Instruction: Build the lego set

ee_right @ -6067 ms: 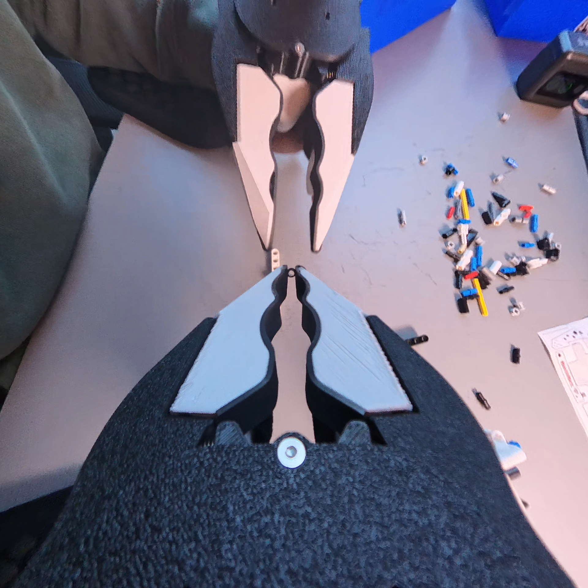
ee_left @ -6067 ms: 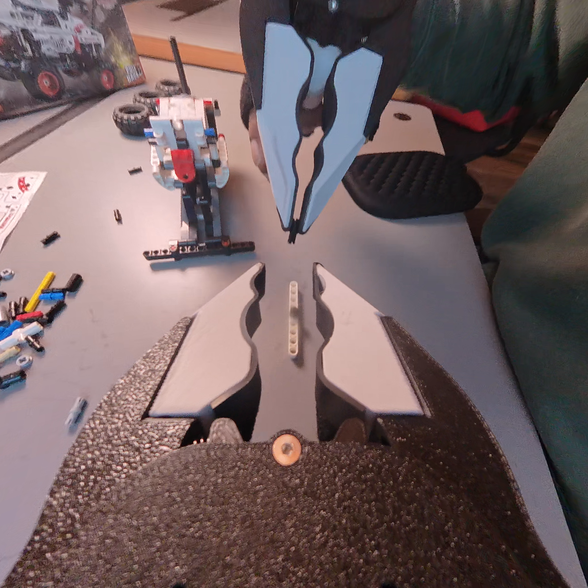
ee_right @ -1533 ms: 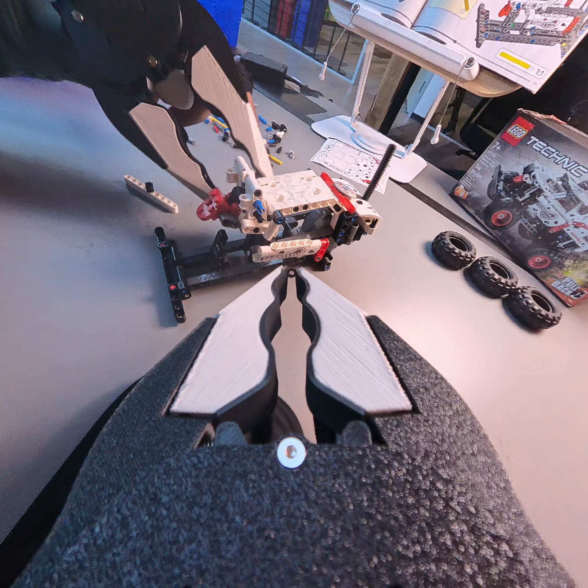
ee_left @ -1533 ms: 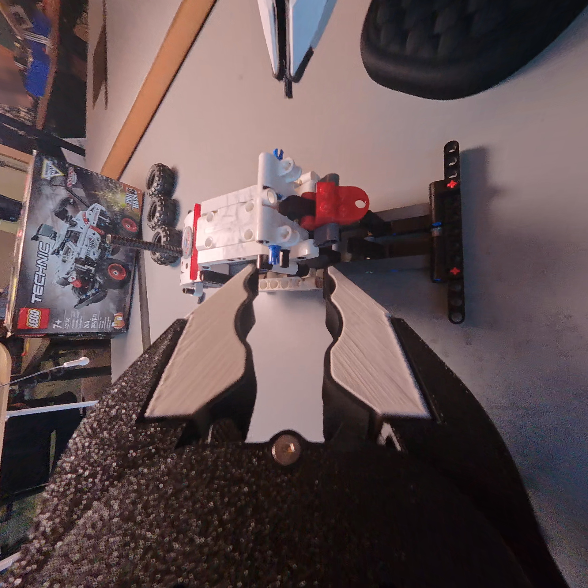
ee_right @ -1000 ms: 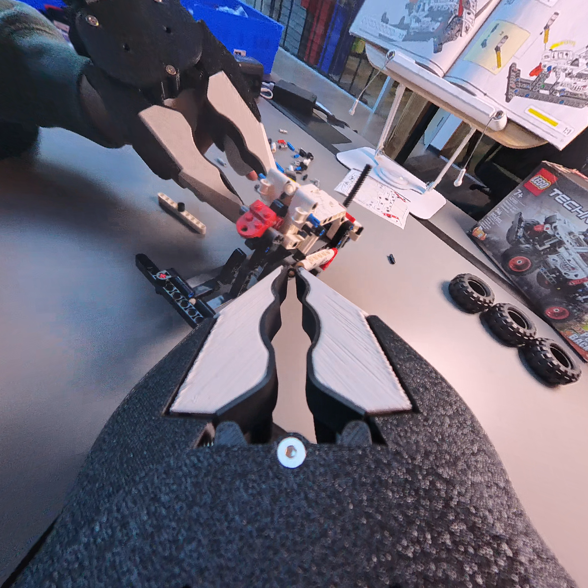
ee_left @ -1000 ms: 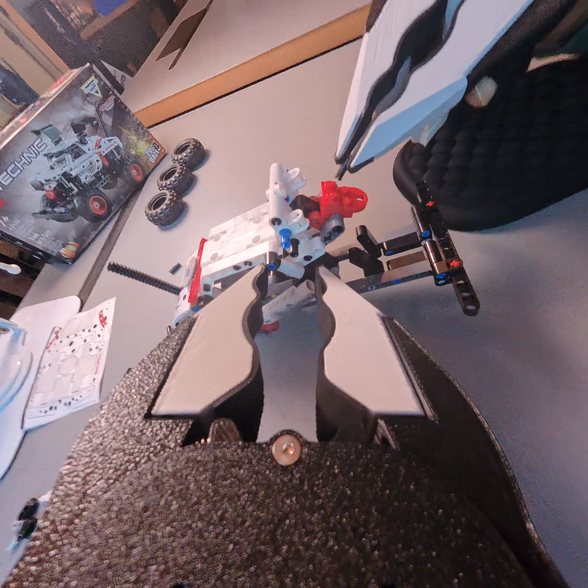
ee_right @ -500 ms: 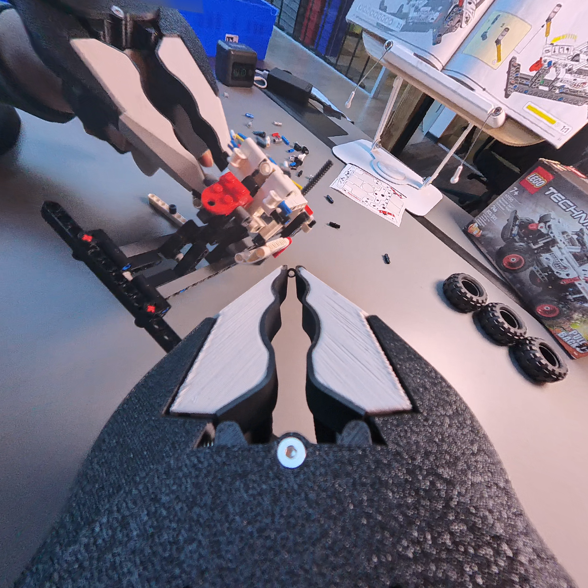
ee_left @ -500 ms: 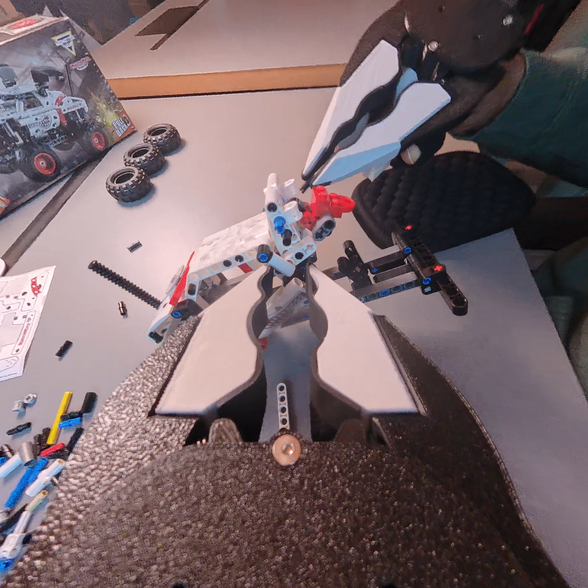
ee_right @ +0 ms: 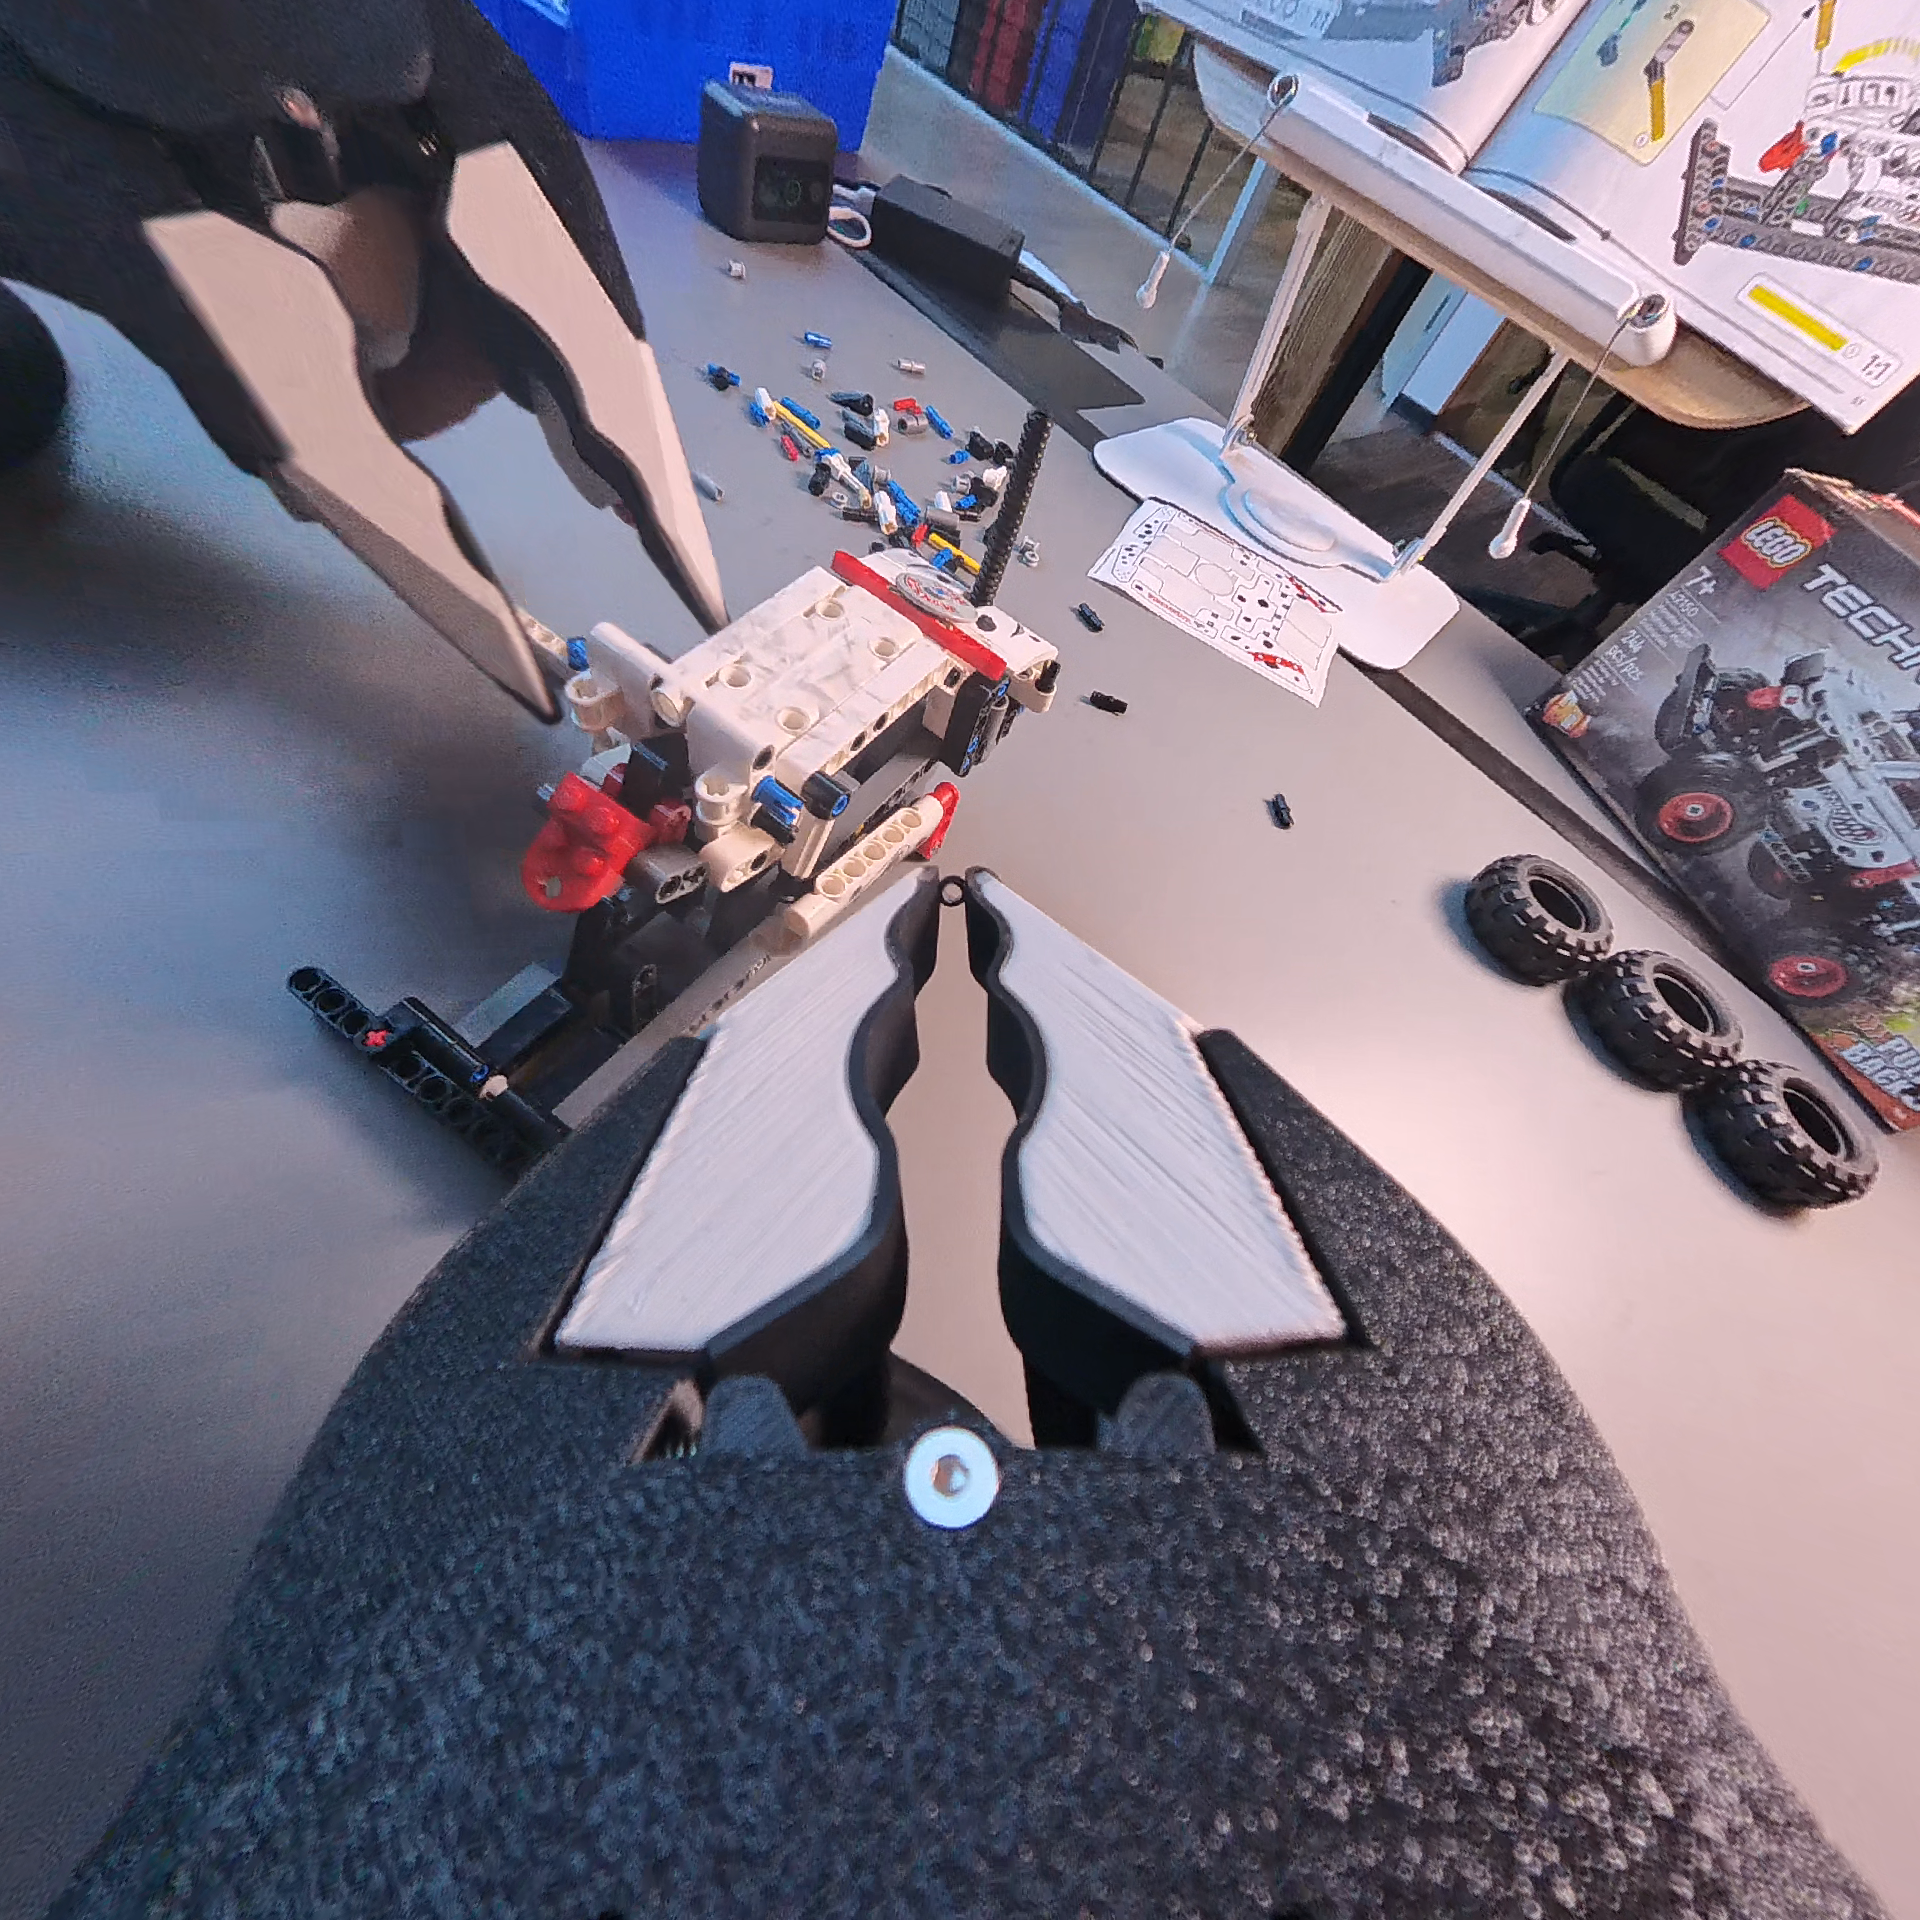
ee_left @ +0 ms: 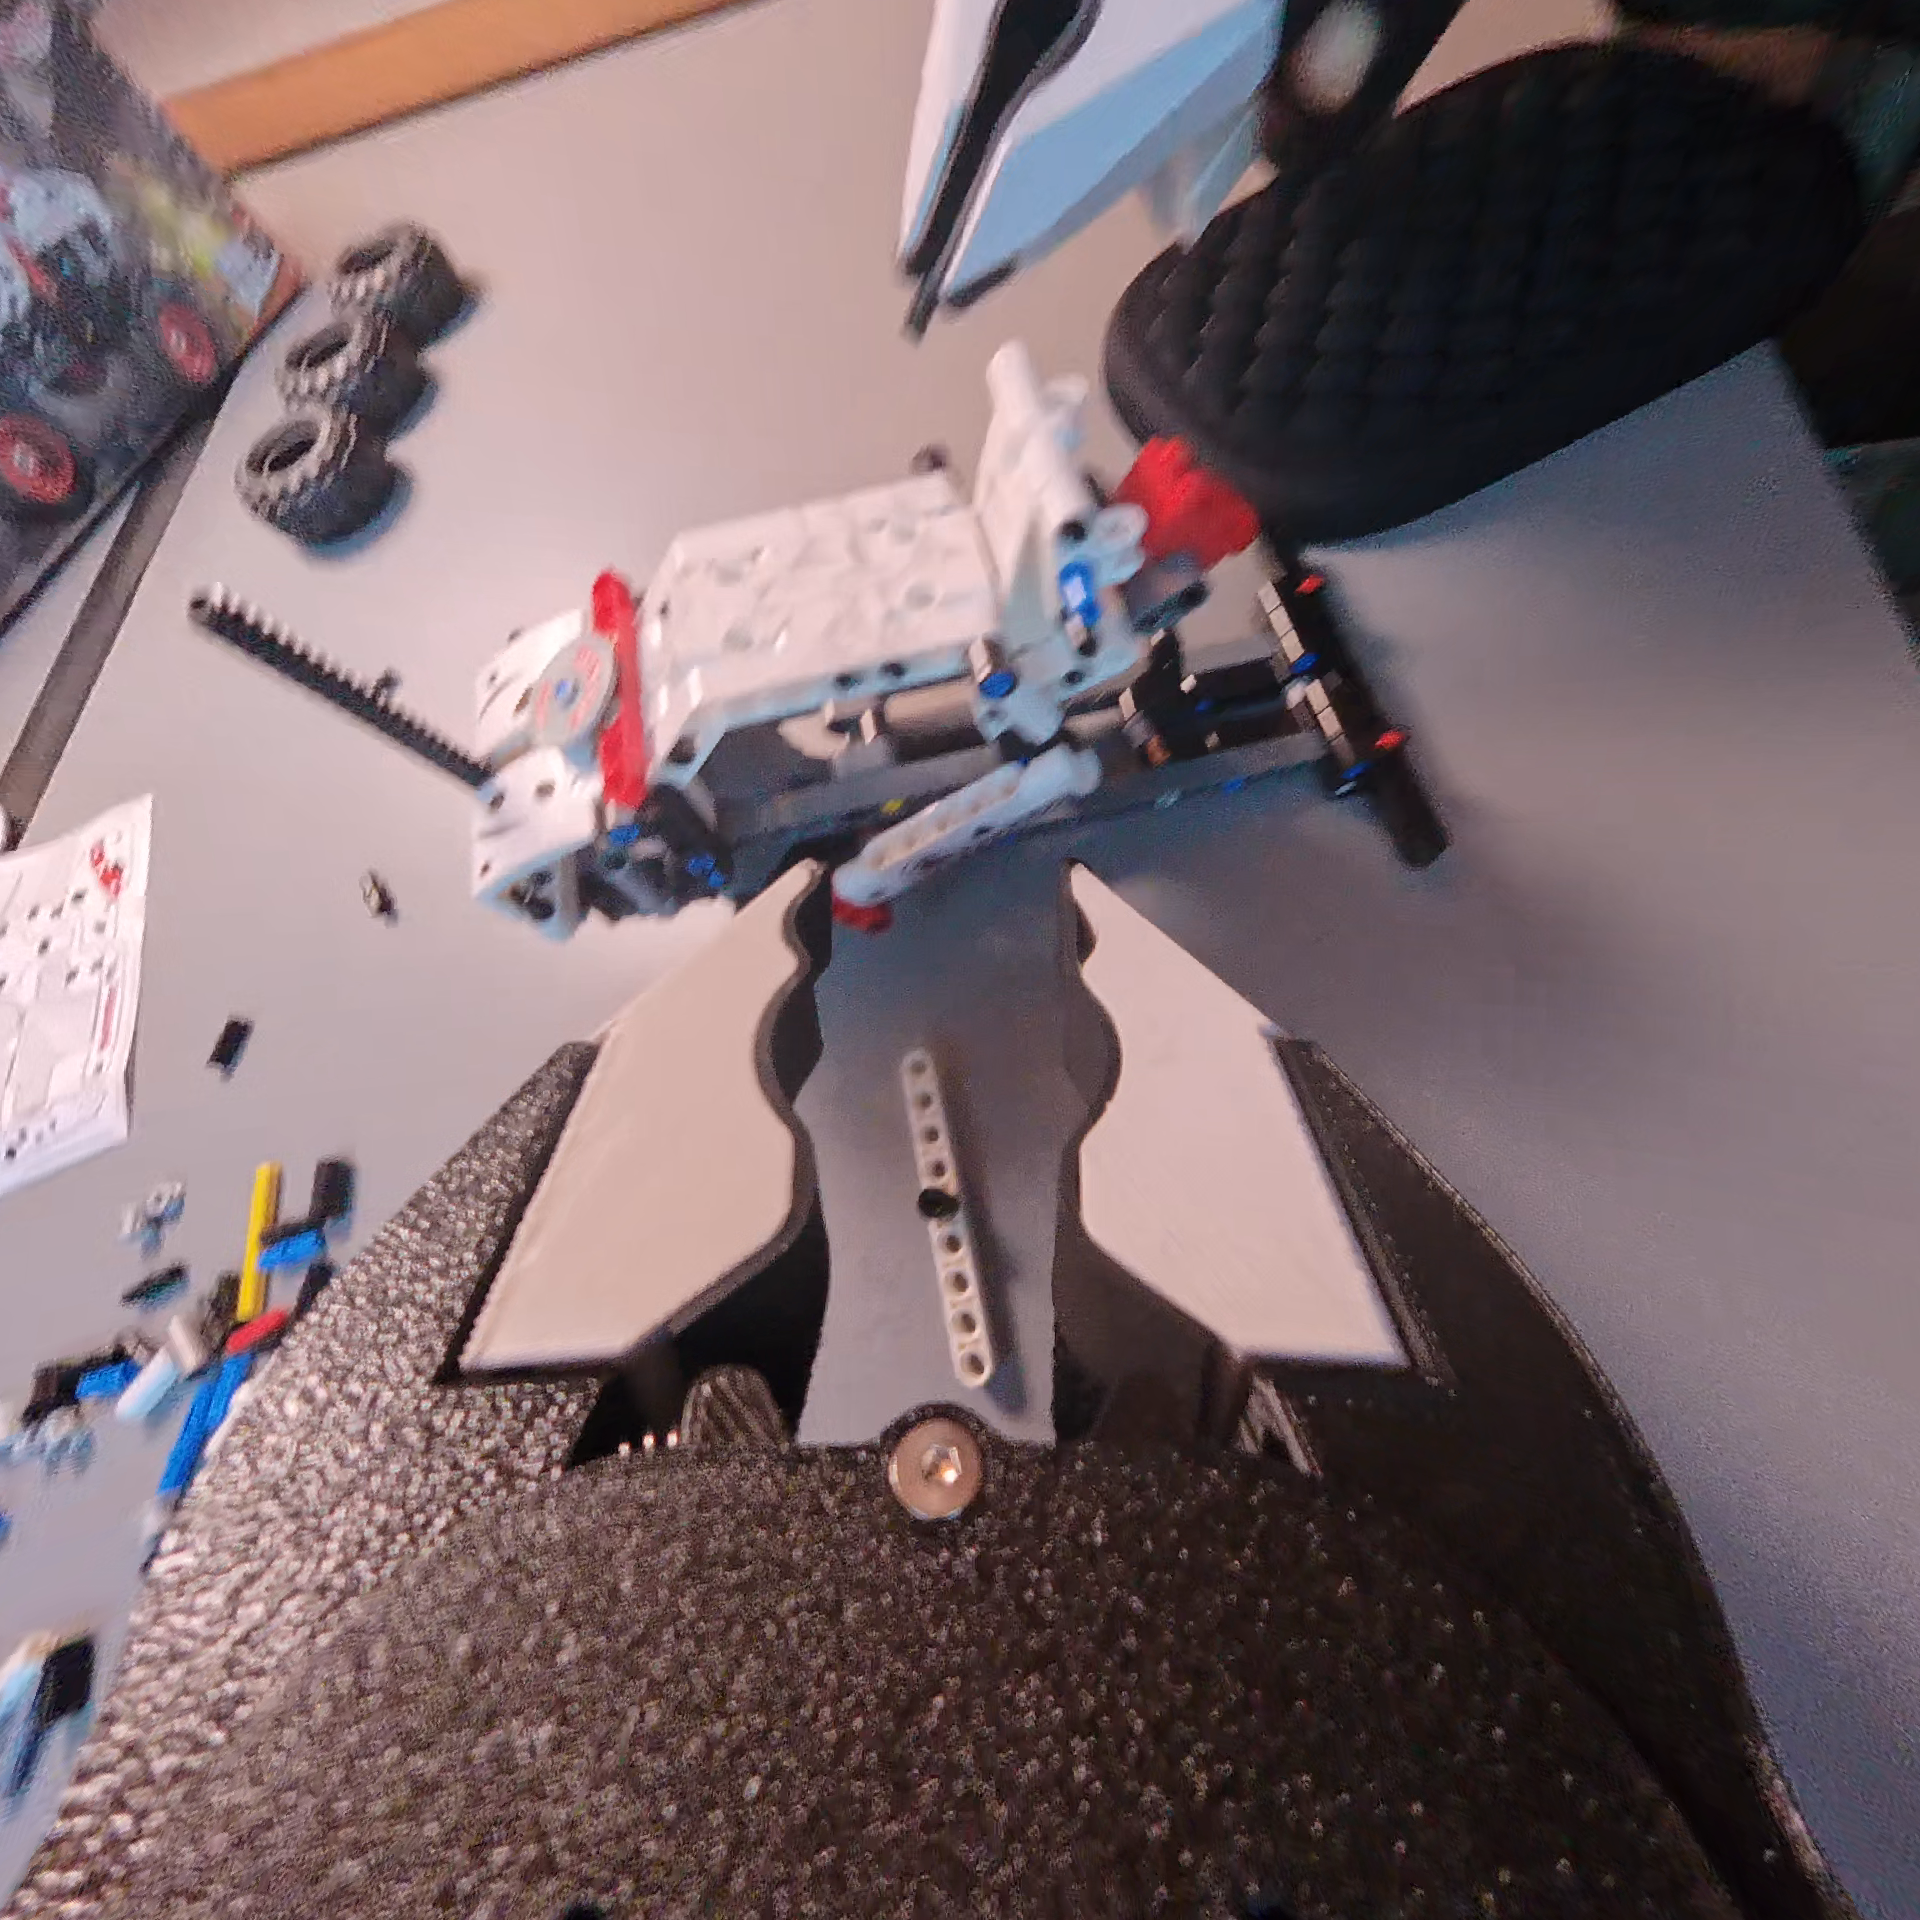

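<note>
The jaws of the right gripper (ee_right: 951, 891) are being kept pinched on a tiny black pin (ee_right: 952, 889), held at the very tips, probably so that it can be pressed into a hole. The jaws of the left gripper (ee_left: 945, 883) are being held wide apart with nothing between them.

The half-built white, black and red lego truck chassis (ee_right: 790, 748) is being left standing on the grey surface (ee_right: 1195, 935), just ahead of the pin. Its long axis is being presented slantwise in the right wrist view: the black cross beam (ee_right: 416, 1049) at one end is pointing toward the camera's lower left, and the white nose with the red stripe (ee_right: 925, 613) is pointing away, toward the scattered small pieces (ee_right: 873, 447). That side-on pose seems chosen to expose the holed side beam to the pin.

A long white holed beam with a black pin in it (ee_left: 943, 1205) is lying on the surface on the near side of the chassis, seen between the left jaws, its length running roughly toward the chassis. Three black tyres (ee_right: 1662, 1018) and the set's box (ee_right: 1766, 727) are being kept beyond the chassis, well apart from it.
</note>
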A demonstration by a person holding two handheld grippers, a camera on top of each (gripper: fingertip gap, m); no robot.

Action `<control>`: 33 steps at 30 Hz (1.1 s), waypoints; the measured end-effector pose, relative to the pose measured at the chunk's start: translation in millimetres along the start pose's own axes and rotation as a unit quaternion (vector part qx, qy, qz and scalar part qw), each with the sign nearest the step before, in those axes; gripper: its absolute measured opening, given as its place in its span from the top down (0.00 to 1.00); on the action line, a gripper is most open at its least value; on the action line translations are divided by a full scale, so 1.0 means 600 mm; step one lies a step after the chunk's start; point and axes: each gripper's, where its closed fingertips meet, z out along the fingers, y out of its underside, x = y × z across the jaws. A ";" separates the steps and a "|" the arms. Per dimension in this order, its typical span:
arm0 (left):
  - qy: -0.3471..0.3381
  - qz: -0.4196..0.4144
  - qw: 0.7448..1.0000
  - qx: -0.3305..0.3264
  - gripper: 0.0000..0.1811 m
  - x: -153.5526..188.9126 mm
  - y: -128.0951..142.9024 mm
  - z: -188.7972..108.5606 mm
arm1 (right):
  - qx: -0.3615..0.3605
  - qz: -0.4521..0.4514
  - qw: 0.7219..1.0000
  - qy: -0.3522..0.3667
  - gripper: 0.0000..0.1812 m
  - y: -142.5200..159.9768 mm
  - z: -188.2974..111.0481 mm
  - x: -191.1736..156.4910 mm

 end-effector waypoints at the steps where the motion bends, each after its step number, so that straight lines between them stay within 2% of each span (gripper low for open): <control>1: -0.013 0.000 1.000 -0.021 0.76 -0.013 0.017 0.002 | 0.005 0.004 1.000 0.000 0.98 -0.005 -0.001 -0.001; 4: -0.037 0.066 0.996 -0.038 0.76 -0.032 0.037 0.023 | 0.025 0.016 1.000 -0.003 0.98 -0.031 0.000 -0.006; 7: -0.022 0.148 0.989 0.000 0.76 -0.023 0.018 0.042 | 0.040 0.011 0.999 -0.004 0.98 -0.065 0.001 -0.019; 9: -0.031 0.197 0.980 -0.004 0.77 -0.026 0.018 0.048 | 0.037 0.001 0.999 -0.004 0.98 -0.075 0.001 -0.029; 11: -0.064 0.244 0.968 -0.011 0.85 -0.040 0.017 0.051 | 0.032 0.005 0.999 -0.007 0.98 -0.073 0.000 -0.036; 14: -0.092 0.301 0.949 -0.015 0.89 -0.044 0.013 0.052 | 0.022 0.020 1.000 -0.006 0.98 -0.059 0.003 -0.043; 20: -0.143 0.413 0.899 -0.031 0.90 -0.044 -0.004 0.031 | 0.006 0.029 1.000 0.000 0.98 -0.046 0.006 -0.046; 22: -0.148 0.427 0.891 -0.036 0.90 -0.044 -0.005 0.029 | 0.006 0.028 1.000 0.003 0.98 -0.048 0.005 -0.042; 26: -0.137 0.366 0.920 -0.022 0.88 -0.047 -0.004 0.025 | 0.012 0.028 1.000 0.005 0.98 -0.052 0.002 -0.039; 30: -0.112 0.313 0.943 -0.009 0.79 -0.050 0.001 0.003 | 0.016 0.034 0.999 0.011 0.98 -0.047 -0.008 -0.037; 33: -0.089 0.263 0.961 0.001 0.80 -0.060 -0.008 -0.023 | 0.016 0.037 0.999 0.017 0.98 -0.037 -0.016 -0.034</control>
